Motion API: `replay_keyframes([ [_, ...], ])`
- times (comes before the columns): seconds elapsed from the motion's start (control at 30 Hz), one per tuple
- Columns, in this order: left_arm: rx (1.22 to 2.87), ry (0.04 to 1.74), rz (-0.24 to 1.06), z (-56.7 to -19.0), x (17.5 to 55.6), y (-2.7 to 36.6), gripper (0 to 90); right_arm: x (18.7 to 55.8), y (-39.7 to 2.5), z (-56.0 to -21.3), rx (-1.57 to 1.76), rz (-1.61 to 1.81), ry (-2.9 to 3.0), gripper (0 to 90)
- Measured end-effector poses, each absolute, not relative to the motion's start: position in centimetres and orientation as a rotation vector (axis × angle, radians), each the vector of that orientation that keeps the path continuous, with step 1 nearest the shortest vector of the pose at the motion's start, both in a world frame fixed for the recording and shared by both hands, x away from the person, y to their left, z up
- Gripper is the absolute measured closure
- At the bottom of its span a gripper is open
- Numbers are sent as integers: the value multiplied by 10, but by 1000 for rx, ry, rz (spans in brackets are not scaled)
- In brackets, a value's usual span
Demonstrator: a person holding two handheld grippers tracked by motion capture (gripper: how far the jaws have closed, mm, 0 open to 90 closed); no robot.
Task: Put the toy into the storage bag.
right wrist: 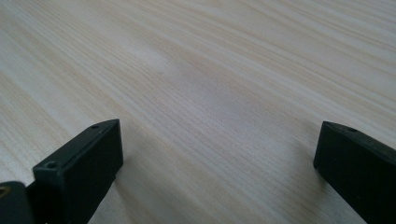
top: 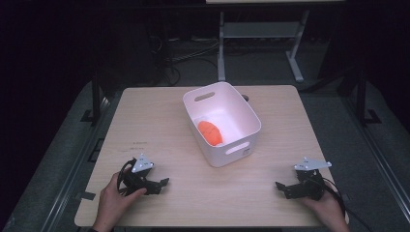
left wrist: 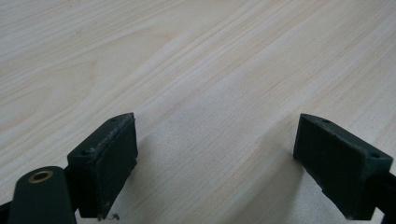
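Pale wooden table [top: 159, 130]: orange item [top: 210, 132] already lies in the white bin [top: 241, 112], while left gripper [top: 157, 185] and right gripper [top: 286, 189] rest wide-jawed, empty, nothing evidently left.

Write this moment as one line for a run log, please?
left tool: open, empty, near table | right tool: open, empty | orange object: inside white bin

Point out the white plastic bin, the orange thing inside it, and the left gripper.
White plastic bin with handle slots [top: 240, 147]: high view, near wall.
Orange rounded object [top: 209, 132]: high view, its middle.
Left gripper [top: 163, 183]: high view, between its fingertips.
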State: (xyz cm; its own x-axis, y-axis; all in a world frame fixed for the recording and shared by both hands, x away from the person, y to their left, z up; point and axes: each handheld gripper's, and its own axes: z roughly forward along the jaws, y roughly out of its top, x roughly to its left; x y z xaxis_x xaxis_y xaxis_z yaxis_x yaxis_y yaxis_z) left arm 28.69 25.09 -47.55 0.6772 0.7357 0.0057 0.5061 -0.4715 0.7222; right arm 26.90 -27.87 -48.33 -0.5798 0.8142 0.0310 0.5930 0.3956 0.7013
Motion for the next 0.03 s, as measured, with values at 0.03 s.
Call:
replay_keyframes([
  [0.03,2174,950,413,-476,287,251,127,269,-279,-483,1226,981,2341,9],
])
